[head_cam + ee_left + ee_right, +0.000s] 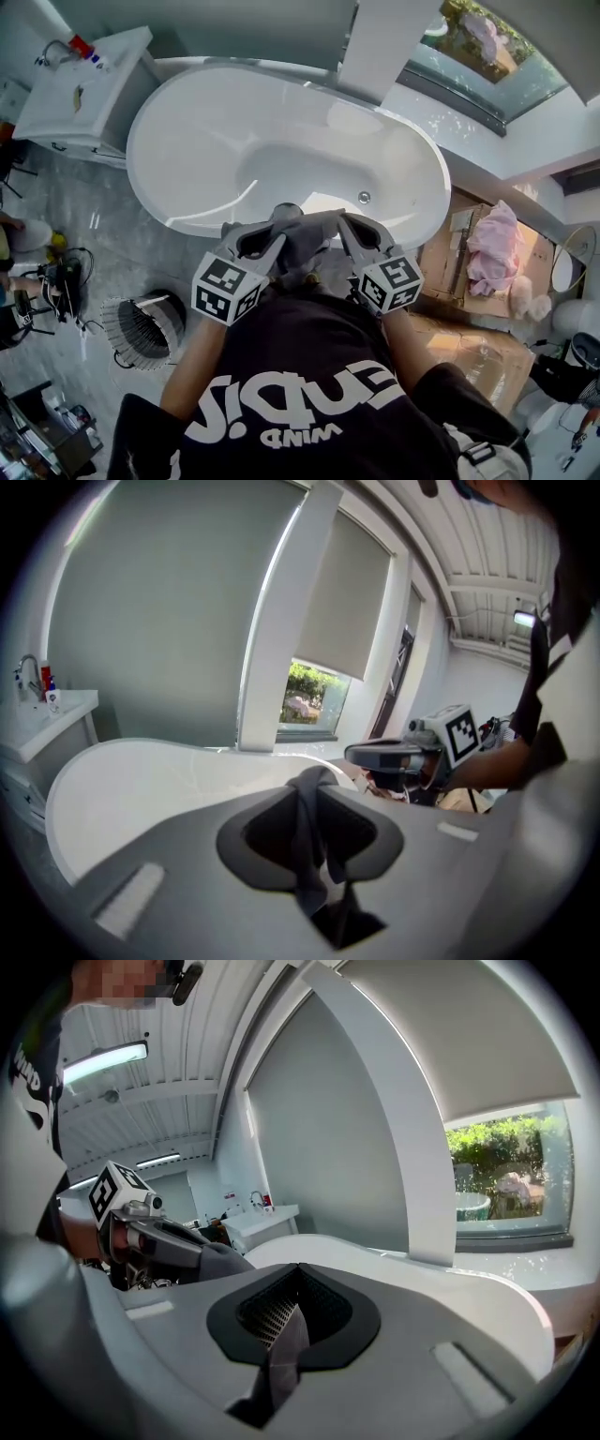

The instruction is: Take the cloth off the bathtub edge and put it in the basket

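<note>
— While both tools are gripping at once, where is the cloth sitting?

— It is bunching into a grey wad between them, in front of the person's chest, at the near rim of the bathtub. The tub is filling the twelve o'clock side of the head view. Judging by the gripper views, where the tub is lying below the jaws, the cloth is hanging clear of the edge.

— And how are the grips looking?

— The left gripper is clamping on a thick dark fold that is running down between its pads. The right gripper is squeezing a thinner fold, with its jaws nearly together on it. The two tips are pointing toward each other, close together.

— Why is the person holding it from both sides?

— I am guessing it is keeping the fabric gathered, so no loose end is trailing into the tub or dragging on the floor.

— Where is the basket standing?

— On the floor at about eight o'clock from the grippers, well apart from them. So the carry is probably going to be swinging left and downward.

— Is anything else mattering?

— A pink bundle is lying on a cardboard box at three o'clock, but it is well away from that path.
</note>
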